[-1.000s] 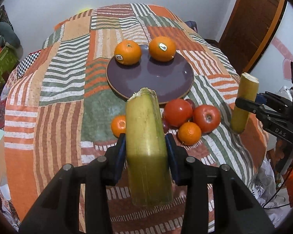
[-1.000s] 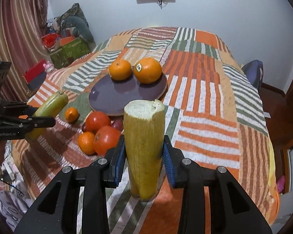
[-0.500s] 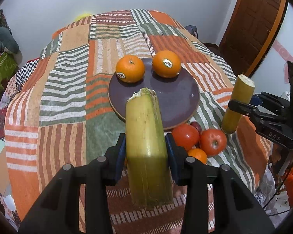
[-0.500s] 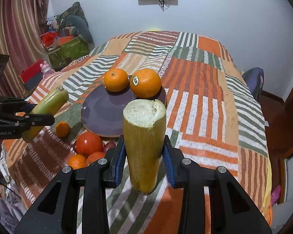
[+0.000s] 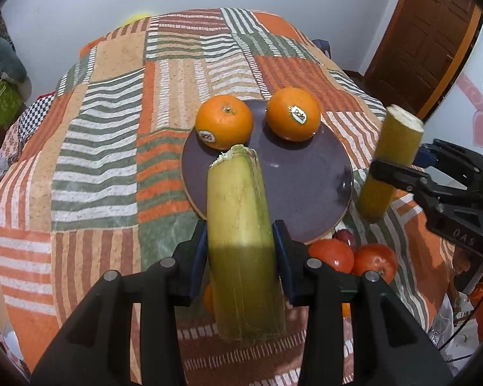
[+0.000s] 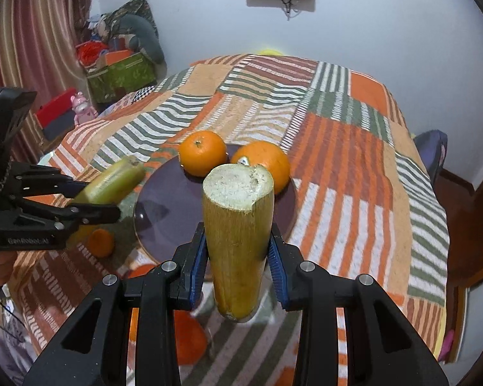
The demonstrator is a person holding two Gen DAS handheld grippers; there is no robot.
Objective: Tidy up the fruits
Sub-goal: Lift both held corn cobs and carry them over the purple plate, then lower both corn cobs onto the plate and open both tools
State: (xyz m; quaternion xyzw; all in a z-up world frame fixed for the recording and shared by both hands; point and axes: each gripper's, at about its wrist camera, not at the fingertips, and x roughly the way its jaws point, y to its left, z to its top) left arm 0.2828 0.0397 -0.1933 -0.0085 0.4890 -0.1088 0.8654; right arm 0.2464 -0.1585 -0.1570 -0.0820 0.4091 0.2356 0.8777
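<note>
Tongs, left (image 5: 241,251) and right (image 6: 238,254), each grip a sugarcane piece, now nearer my plate (image 5: 306,193); placement pending.

The purple plate (image 5: 306,186) is bare in front (two oranges (image 5: 224,121) block its far edge), tomatoes (image 5: 373,259) crowding its near rim.

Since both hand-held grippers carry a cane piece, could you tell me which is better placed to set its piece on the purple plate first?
Probably left: the left hand-held gripper holds its cane piece over the purple plate; the right one's piece hangs beside the rim.
</note>
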